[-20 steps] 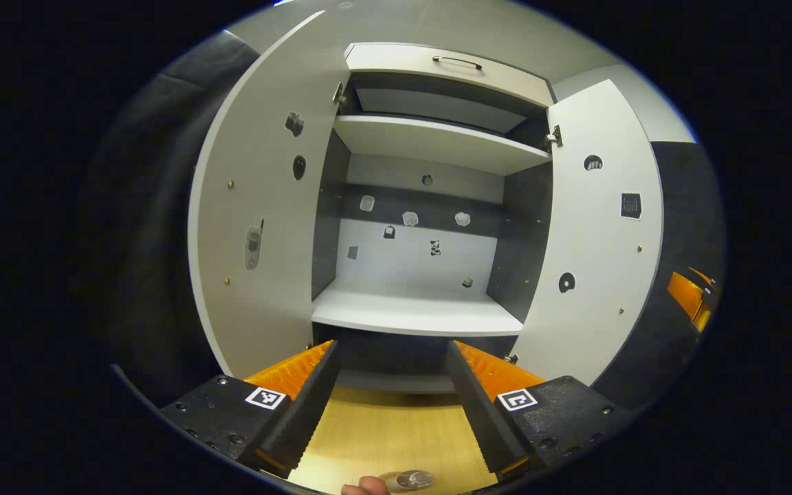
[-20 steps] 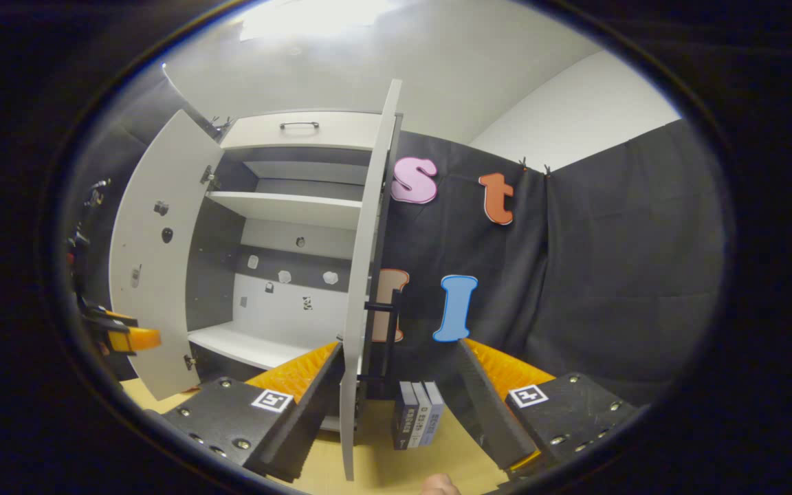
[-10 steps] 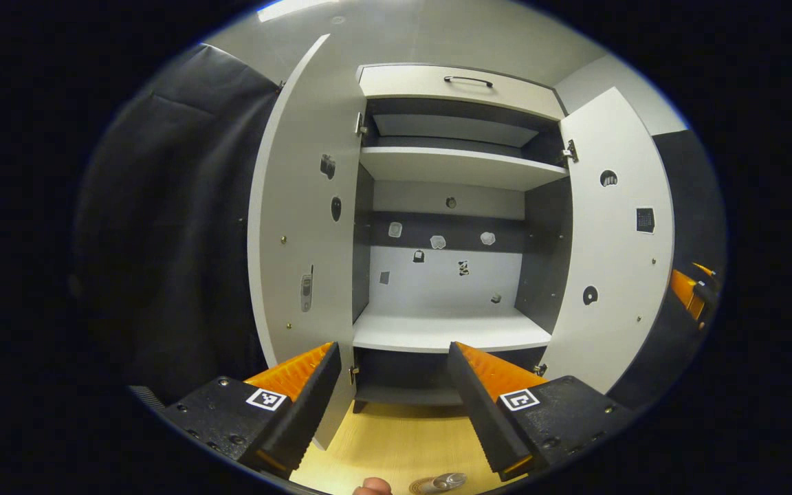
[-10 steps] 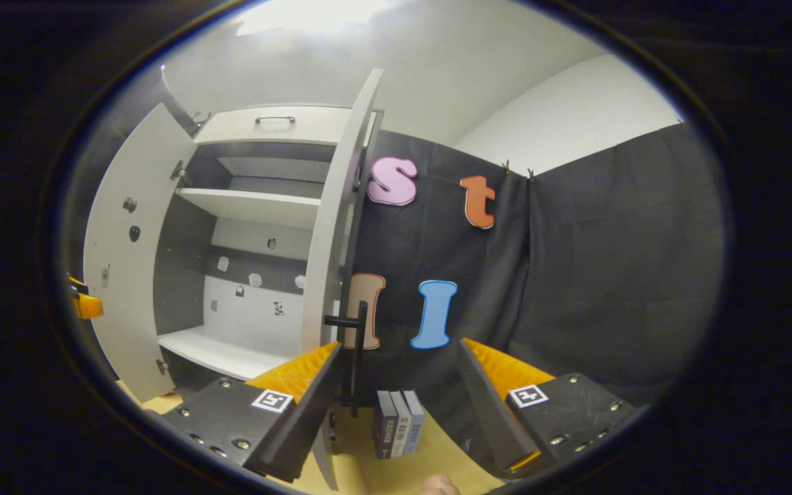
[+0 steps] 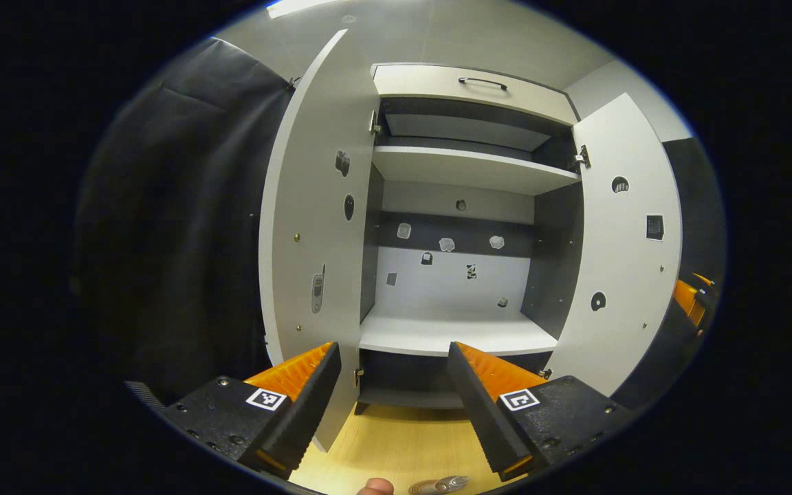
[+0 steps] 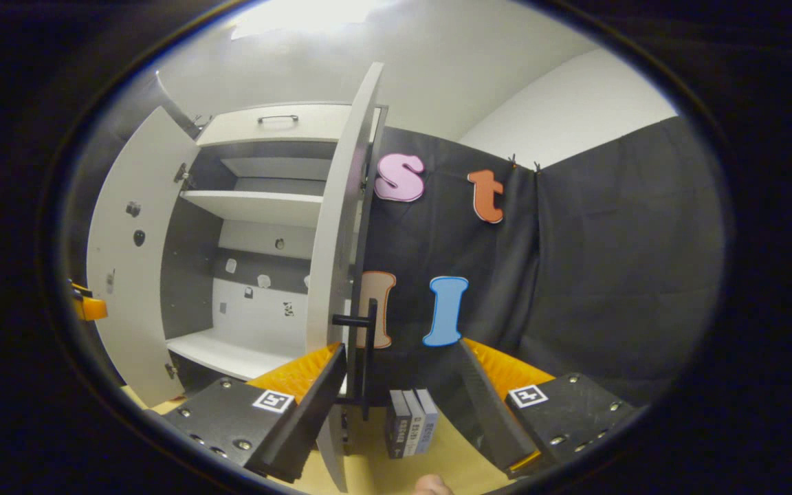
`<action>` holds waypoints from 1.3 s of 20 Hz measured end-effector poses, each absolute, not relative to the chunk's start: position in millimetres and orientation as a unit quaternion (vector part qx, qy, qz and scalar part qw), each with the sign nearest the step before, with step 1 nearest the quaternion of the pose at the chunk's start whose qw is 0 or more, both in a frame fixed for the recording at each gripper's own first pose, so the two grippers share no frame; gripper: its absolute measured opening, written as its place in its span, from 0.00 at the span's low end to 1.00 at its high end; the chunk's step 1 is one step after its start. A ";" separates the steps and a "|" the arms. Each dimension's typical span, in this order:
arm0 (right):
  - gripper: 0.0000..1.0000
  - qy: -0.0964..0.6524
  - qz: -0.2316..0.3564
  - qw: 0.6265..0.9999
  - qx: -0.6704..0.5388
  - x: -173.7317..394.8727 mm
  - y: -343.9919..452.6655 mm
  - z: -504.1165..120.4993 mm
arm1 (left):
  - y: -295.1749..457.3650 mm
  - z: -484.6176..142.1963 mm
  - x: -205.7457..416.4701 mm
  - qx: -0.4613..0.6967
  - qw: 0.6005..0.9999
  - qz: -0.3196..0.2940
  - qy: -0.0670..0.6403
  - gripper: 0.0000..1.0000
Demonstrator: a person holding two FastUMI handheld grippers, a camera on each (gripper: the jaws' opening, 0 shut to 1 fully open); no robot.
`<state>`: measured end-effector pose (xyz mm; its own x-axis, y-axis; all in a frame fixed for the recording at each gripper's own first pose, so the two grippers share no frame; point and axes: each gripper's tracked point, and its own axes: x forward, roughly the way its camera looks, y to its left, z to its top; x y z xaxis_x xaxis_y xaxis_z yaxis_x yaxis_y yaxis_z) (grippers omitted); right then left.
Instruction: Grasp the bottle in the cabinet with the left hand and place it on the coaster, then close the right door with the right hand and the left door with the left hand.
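Left gripper view: left door [image 5: 313, 227] swung wide, cabinet [image 5: 454, 330] shelves bare, right door [image 5: 626, 254] open too. Left gripper [image 5: 392, 405] fingers apart, nothing between, over wood table [image 5: 403, 443]; bottle top [image 5: 437, 485] at bottom edge. Right gripper view: right door edge-on w/ handle [image 6: 367, 357], books [image 6: 411, 432] beside it; right gripper [image 6: 403, 405] fingers apart, gripping nothing.

The left gripper [image 5: 392, 385] is holding its two fingers wide apart, with nothing between them. The right gripper [image 6: 403, 392] is also keeping its fingers spread and is gripping nothing. In the right gripper view, the left gripper [image 6: 88, 307] is showing far off at the left edge. A fingertip [image 5: 375, 487] is peeking in at the bottom.
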<state>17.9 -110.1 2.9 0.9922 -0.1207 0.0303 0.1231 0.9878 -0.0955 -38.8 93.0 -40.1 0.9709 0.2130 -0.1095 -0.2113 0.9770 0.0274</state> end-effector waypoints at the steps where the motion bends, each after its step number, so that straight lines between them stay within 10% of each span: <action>1: 0.98 -0.013 -0.058 0.997 -0.050 18.2 -107.3 3.2 | 92.6 -39.7 -38.5 0.006 0.993 0.106 0.055 0.97; 26: 0.98 -0.014 0.105 0.994 -0.029 52.2 22.9 -5.5 | 138.3 -41.4 -71.5 0.012 0.983 0.173 0.052 0.97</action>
